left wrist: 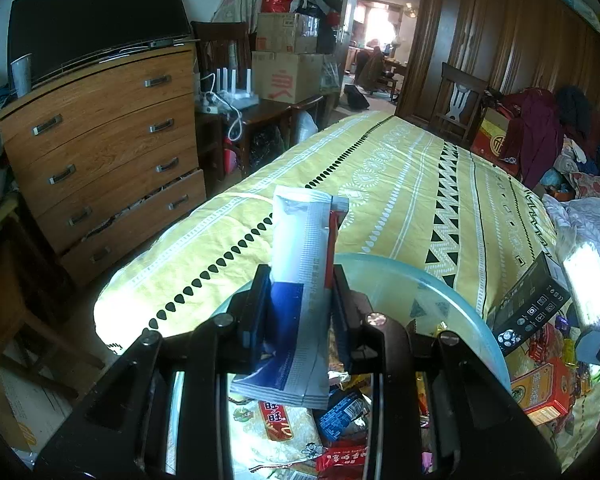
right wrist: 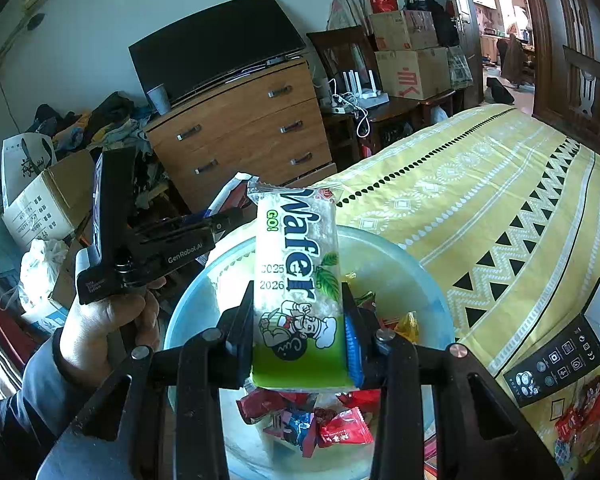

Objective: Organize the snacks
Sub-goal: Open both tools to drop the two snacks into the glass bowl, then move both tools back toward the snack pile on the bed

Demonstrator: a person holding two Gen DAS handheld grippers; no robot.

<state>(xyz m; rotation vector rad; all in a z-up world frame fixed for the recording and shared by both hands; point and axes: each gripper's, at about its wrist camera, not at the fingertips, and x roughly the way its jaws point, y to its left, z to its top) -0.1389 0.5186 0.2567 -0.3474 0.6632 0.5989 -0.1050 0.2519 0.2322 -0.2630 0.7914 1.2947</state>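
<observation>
- A translucent pale-blue bowl (right wrist: 428,300) sat on the bed (right wrist: 480,200), low in both wrist views; in the right wrist view it held several small red and blue snack packets (right wrist: 320,424).
- In the left wrist view more snacks lay under the left hand-held gripper (left wrist: 300,300), among them a red-labelled packet (left wrist: 276,420) and a dark blue packet (left wrist: 340,412), though whether these lay inside the bowl could not be told.
- The left hand-held gripper pinched a white and blue sachet (left wrist: 300,280) upright, its pads pressing both sides, above the bowl's near rim.
- The right hand-held gripper (right wrist: 300,320) clamped a green and white wafer pack (right wrist: 296,276) upright over the bowl, its jaws narrowly apart around the pack.
- To the right of the bowl, an orange box (left wrist: 544,392) and loose snacks lay on the bed, beside a black box (left wrist: 532,304) with icons printed on it.
- A hand (right wrist: 100,320) in a grey sleeve carried the left tool, seen from the right wrist.
- Beyond the bed stood a wooden chest of drawers (left wrist: 108,152), with cardboard boxes (left wrist: 288,76) stacked further back.
</observation>
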